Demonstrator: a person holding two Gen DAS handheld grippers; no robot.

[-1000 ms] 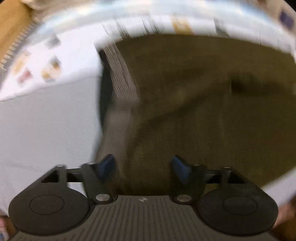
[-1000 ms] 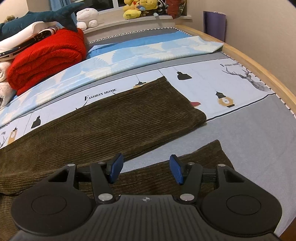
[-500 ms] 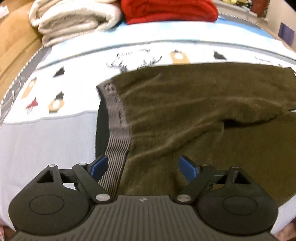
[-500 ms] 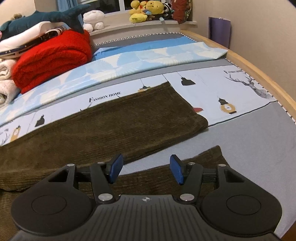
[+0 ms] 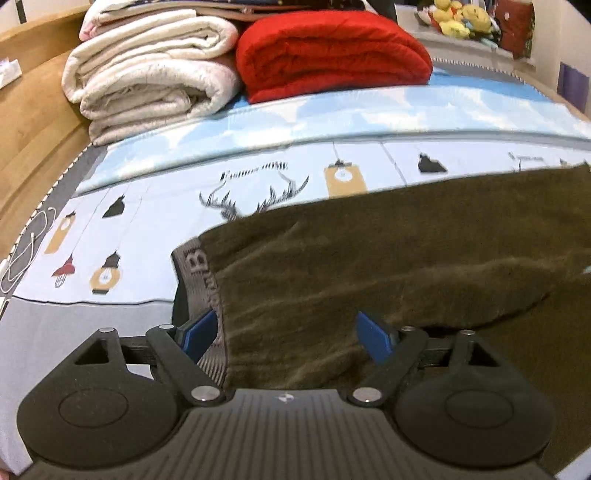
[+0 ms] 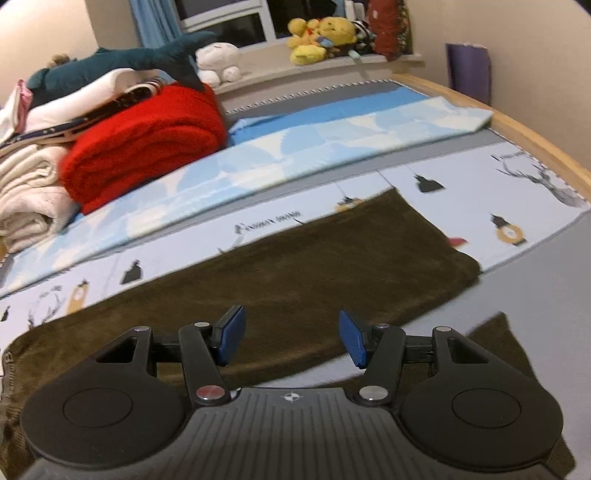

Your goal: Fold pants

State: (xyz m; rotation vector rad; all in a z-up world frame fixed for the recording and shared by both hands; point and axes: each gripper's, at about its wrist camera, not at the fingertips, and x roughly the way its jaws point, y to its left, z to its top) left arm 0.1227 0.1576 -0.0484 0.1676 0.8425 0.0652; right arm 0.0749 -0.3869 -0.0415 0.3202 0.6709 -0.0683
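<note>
Fingers of the left gripper stand wide apart above the pants, gripping nothing; its jaws have just been closing a little from their widest. Beneath them lies the grey elastic waistband, next to the left blue pad. Olive-brown and corduroy, the pants lie spread flat on the bed, over a sheet printed with lanterns and antlers. In the right wrist view, the right gripper hovers with its fingers partly open and empty above the gap between the two legs, the far leg stretched out across the sheet. Behind, a folded red blanket and cream blankets sit stacked, with plush toys on the windowsill.
</note>
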